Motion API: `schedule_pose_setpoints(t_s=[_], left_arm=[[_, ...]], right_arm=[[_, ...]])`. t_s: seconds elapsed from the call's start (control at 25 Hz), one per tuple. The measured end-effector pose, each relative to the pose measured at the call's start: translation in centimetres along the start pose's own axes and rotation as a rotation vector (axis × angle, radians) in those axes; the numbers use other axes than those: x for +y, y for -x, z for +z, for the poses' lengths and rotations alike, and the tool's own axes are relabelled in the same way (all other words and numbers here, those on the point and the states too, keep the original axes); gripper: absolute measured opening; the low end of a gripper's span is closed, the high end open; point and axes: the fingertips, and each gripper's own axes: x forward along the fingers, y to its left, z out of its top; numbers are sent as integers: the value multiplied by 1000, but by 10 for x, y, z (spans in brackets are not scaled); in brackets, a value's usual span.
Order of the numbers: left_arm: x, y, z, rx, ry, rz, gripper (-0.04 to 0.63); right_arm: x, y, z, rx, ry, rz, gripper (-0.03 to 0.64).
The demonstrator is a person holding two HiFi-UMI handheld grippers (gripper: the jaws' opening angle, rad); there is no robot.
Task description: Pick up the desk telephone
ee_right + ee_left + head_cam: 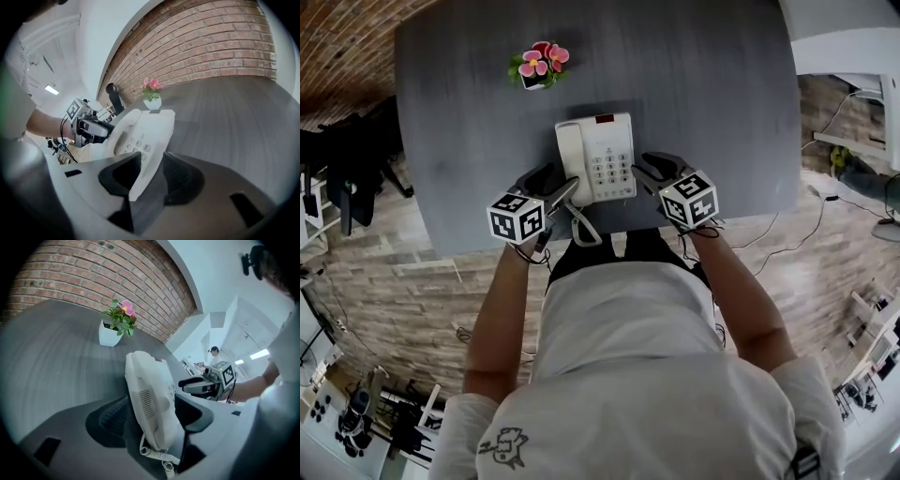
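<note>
A white desk telephone (pixel 596 157) with its handset on the left lies flat near the front edge of the dark grey table (pixel 712 103). My left gripper (pixel 565 190) is at the phone's left side. In the left gripper view the handset side of the telephone (pixel 149 397) stands between the spread jaws of my left gripper (pixel 152 417), and the pads do not clearly press on it. My right gripper (pixel 643 172) is at the phone's right side. In the right gripper view the keypad edge of the telephone (pixel 145 140) sits between the parted jaws of my right gripper (pixel 150 177), with a gap at one pad.
A small white pot of pink flowers (pixel 539 66) stands behind the phone at the table's far side. The coiled handset cord (pixel 582 226) hangs over the front edge by my left gripper. A brick wall (pixel 211 42) rises beyond the table. Dark equipment (pixel 347 159) stands at the left.
</note>
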Motion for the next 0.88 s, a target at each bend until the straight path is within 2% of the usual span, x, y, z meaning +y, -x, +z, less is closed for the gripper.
schedule_pose_setpoints(t_s=[0.28,0.68,0.88], left_arm=[[-2,-5,0,-1,47,-57,342],[-3,-17,0,16,91,-124,345],[-2,-23,-1,43,124,-169,347]], right_arm=[[-3,-12,-9,41,-29,32,152],[-3,-18,-15,58,-124,129,164],[-1,-21,-15,86,-124,185,155]])
